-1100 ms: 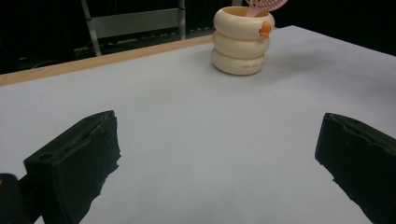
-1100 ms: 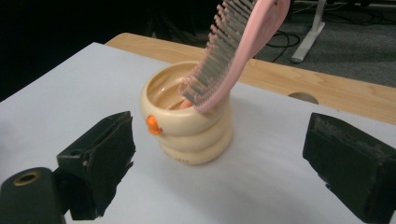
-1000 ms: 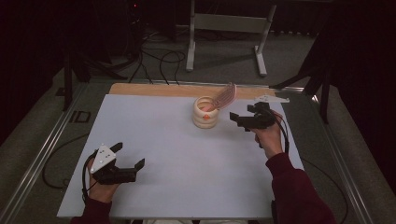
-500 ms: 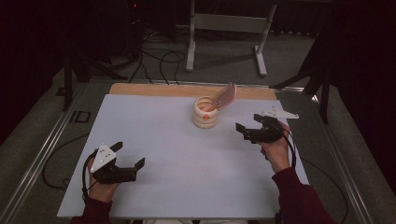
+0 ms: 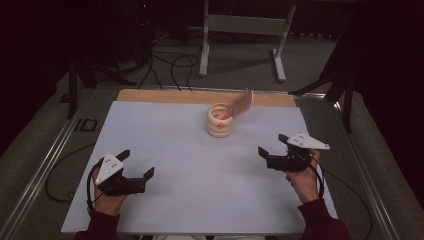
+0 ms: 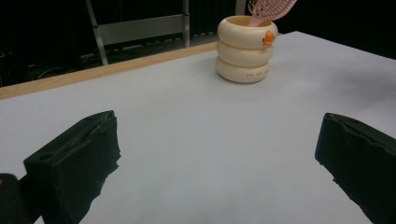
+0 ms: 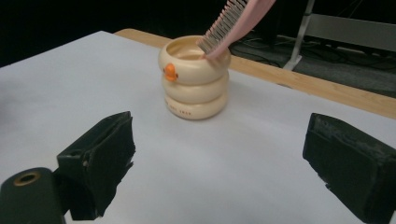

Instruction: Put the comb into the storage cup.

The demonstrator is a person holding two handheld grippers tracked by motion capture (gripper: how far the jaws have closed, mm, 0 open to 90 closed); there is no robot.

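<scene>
White table (image 5: 165,145), hairbrush (image 5: 242,103) in cup (image 5: 220,121)

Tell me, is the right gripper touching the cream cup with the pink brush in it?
Apart. In the high view, bare white table lies between the right gripper and the cup.

cream holder (image 5: 220,121), orange dot, pink brush (image 5: 242,102).

A brush (image 5: 241,103) stands in the cup (image 5: 220,125) at the table's (image 5: 200,200) far middle.
</scene>
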